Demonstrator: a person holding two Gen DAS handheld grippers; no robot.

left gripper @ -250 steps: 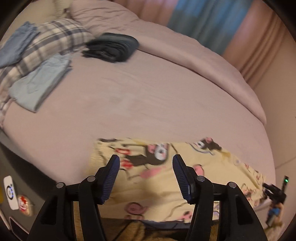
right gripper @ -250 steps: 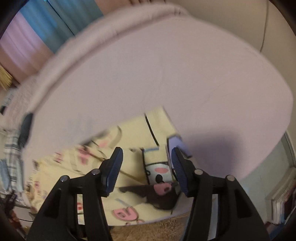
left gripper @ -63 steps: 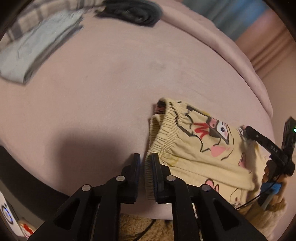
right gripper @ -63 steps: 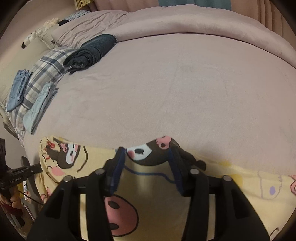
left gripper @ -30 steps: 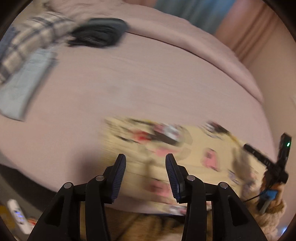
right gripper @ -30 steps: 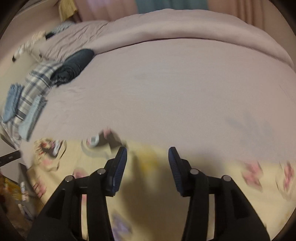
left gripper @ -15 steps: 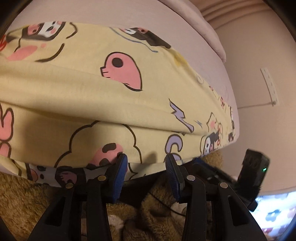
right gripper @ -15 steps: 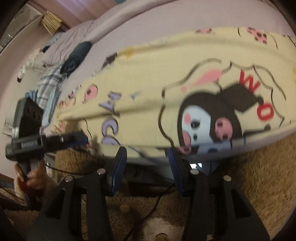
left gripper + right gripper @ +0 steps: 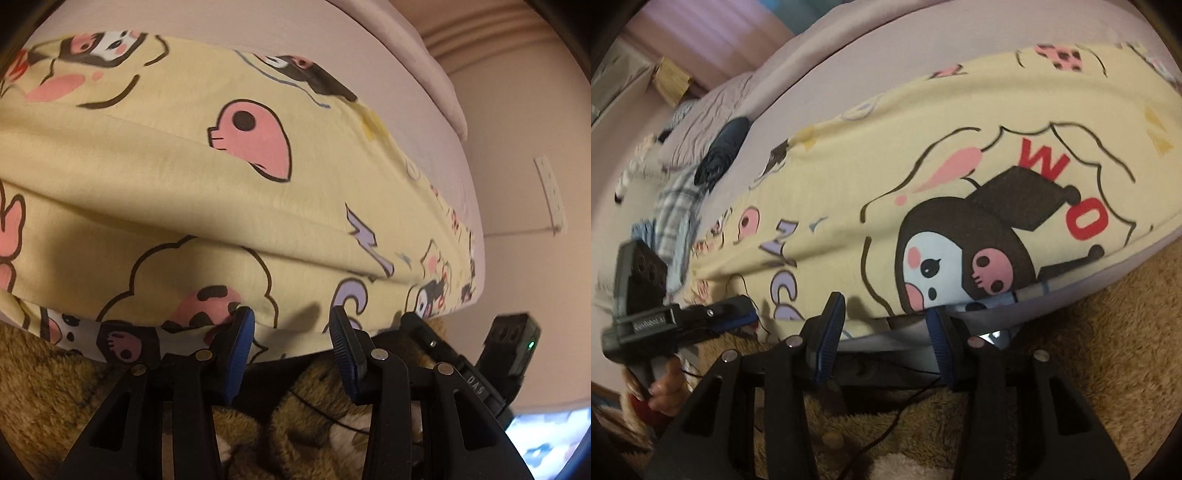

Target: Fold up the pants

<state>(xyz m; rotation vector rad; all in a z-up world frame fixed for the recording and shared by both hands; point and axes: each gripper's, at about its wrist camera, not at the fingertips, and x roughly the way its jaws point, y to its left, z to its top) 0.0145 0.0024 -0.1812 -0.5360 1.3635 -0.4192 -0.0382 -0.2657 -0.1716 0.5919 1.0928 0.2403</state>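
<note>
Yellow cartoon-print pants (image 9: 184, 166) lie stretched along the near edge of the pink bed (image 9: 258, 37), and their lower edge hangs over the side. My left gripper (image 9: 291, 326) points down at that hanging edge. Its jaws are closing with the hem between the blue pads (image 9: 240, 332), which do not press on it. My right gripper (image 9: 884, 325) sits further along the same pants (image 9: 960, 129), under the large cartoon face. Its jaws are closing too, and the cloth edge is just at the tips. Each wrist view shows the other gripper at the hem.
A brown fluffy rug (image 9: 1108, 332) lies below the bed, with a thin black cable (image 9: 886, 424) across it. A hand (image 9: 665, 387) holds the left gripper. Dark folded clothes (image 9: 720, 151) and a plaid cloth (image 9: 676, 206) lie at the bed's far end.
A second ago both grippers looked across the bed from above. They have since dropped and tipped down to the pants' hanging edge. Both pairs of jaws stand slightly narrower.
</note>
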